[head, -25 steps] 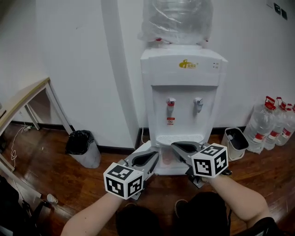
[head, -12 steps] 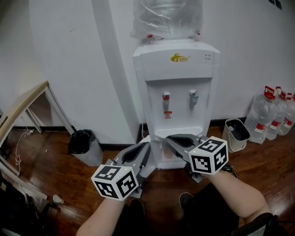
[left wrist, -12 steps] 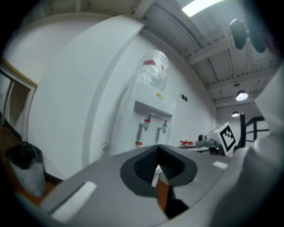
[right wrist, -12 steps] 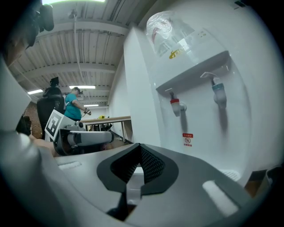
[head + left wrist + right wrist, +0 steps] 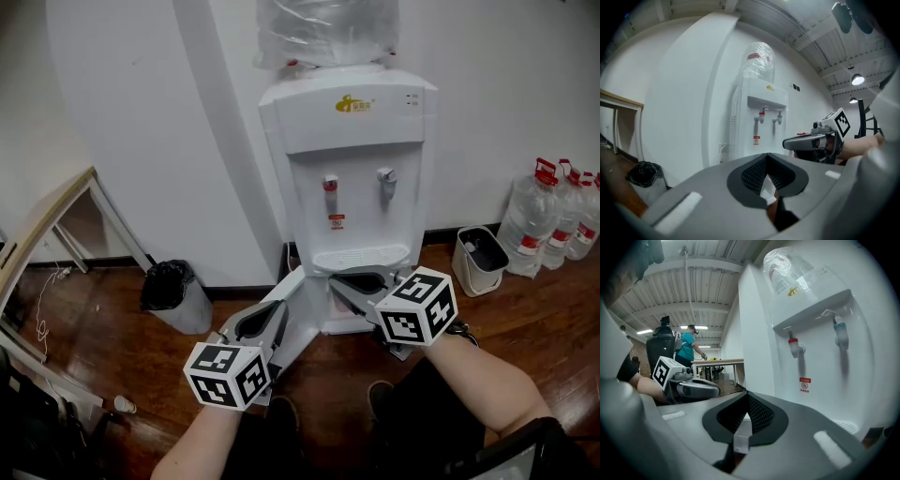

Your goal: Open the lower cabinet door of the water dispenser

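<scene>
only the head view shows the lower cabinet door [image 5: 296, 307]: it stands ajar, angled out leftward from the base of the water dispenser [image 5: 347, 178]. its free edge is just beside the tips of the left gripper [image 5: 283, 304]; whether they touch is unclear. the left gripper view shows those jaws apart with a white sliver in the gap, the door itself hidden behind them. the right gripper [image 5: 337, 281] has its jaws pressed together, empty, near the cabinet mouth. its view alone shows a person [image 5: 686, 350] by a table [image 5: 717, 363].
</scene>
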Demonstrator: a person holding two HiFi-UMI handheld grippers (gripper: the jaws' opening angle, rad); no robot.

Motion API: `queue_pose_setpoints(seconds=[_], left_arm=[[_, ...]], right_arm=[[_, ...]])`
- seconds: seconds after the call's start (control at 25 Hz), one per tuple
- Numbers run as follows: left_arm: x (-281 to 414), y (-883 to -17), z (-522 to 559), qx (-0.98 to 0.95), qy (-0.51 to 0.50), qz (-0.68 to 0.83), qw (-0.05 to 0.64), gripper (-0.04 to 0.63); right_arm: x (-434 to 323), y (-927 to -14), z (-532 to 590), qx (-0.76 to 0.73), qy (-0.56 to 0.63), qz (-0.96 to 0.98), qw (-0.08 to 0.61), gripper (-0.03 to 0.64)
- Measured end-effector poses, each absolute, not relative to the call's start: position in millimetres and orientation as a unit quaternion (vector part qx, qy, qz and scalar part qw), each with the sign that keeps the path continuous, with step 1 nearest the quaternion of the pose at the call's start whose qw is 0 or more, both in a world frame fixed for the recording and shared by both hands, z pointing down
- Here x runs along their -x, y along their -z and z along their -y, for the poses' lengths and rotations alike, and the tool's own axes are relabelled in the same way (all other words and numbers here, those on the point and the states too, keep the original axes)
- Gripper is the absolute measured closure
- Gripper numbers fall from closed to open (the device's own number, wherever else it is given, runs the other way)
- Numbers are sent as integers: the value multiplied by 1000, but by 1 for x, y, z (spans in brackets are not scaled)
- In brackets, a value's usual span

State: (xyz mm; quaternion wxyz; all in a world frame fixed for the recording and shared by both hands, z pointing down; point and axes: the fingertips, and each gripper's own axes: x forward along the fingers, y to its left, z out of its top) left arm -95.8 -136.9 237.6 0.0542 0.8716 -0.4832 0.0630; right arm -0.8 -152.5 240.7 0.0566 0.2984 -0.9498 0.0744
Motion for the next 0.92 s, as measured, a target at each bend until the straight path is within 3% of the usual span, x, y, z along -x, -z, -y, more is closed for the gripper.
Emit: queue_pose_setpoints(seconds=[0.92], left_arm=[[88, -250, 140, -873, -95, 475, 44, 413]], right_arm=[[-25, -240, 155, -318, -86, 943, 46, 615]])
